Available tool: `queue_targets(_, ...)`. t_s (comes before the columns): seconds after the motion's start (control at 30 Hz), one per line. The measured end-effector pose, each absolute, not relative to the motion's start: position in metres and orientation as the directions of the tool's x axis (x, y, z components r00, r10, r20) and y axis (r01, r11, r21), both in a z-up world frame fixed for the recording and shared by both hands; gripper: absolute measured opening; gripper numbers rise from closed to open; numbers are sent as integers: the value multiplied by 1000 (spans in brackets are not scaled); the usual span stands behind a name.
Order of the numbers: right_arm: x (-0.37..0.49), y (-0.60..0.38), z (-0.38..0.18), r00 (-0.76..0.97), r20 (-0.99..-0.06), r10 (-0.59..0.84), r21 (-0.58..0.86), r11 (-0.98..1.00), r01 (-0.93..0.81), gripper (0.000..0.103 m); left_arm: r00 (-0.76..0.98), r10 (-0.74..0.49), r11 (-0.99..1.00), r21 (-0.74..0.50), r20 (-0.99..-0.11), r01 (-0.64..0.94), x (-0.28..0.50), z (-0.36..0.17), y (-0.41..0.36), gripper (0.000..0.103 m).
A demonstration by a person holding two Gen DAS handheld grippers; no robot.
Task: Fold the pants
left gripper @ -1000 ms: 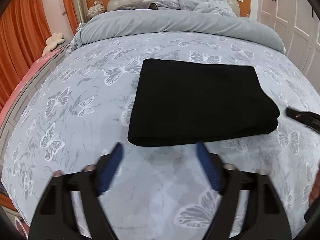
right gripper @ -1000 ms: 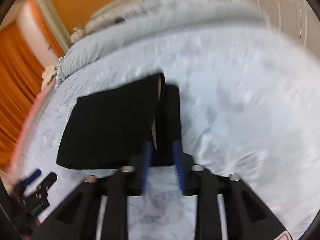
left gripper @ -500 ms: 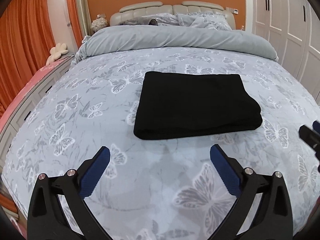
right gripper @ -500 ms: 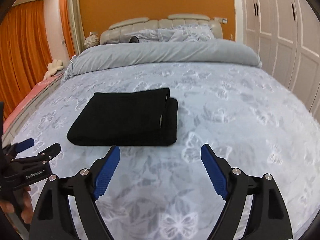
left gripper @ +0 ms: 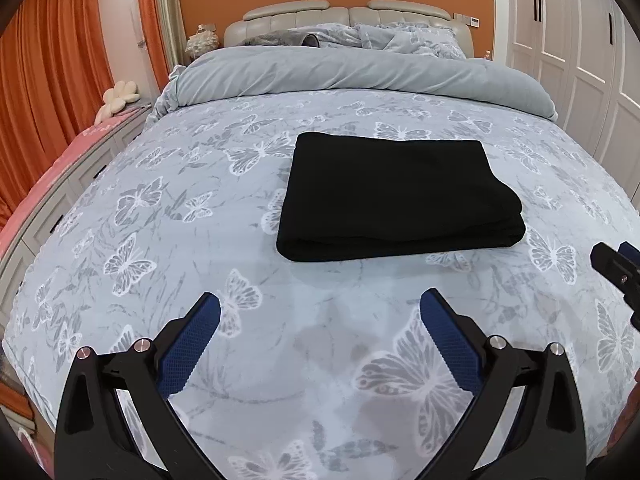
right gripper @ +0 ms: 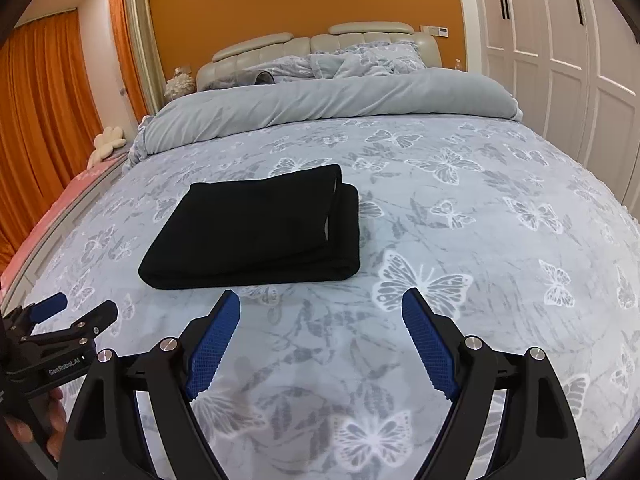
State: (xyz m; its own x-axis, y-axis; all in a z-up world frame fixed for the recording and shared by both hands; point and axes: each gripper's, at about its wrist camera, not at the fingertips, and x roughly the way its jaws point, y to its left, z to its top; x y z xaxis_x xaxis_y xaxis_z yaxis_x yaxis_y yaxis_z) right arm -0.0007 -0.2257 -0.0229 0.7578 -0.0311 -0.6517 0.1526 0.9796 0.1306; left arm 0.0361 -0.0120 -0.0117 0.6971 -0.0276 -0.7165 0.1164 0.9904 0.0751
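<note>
Left wrist view: left hand-held gripper (left gripper: 320, 308) at the bottom of the frame, jaws spread wide, nothing between the blue pads (left gripper: 190, 350), only bedspread under them. Black pants (left gripper: 394, 196) lie folded into a flat rectangle on the bed (left gripper: 160, 240), centre of frame, above the gripper and slightly right of it, clear of both fingertips with a strip of butterfly-print cover between. Thick folded edge faces the gripper. Tip of the right hand-held gripper (left gripper: 618, 268) pokes in at the right edge, lower right of the pants, apart from them. Grey duvet (left gripper: 360, 76) rolled back across the upper frame, headboard (left gripper: 344, 14) behind it, orange curtains (left gripper: 52, 92) upper left, white wardrobe doors (left gripper: 576, 48) upper right.

Right wrist view: right hand-held gripper (right gripper: 322, 302) bottom centre, jaws wide apart, empty, bedspread showing through the gap. Pants (right gripper: 260, 232) sit centre-left of frame, above and left of this gripper; the near folded edge is close to the left fingertip but not touching. Stacked layers show on the pants' right side. Left hand-held gripper (right gripper: 82, 312) in the lower left corner, jaws apart, holding nothing, a person's hand (right gripper: 36, 420) gripping its handle; it is lower left of the pants, apart from them.
</note>
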Motion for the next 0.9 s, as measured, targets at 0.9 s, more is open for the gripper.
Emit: queue_targets(0.9,-1,-216,-25,761,-648,-27,133,980,148,81,696,-22,991,79,-718,112,38,-13,-14,98)
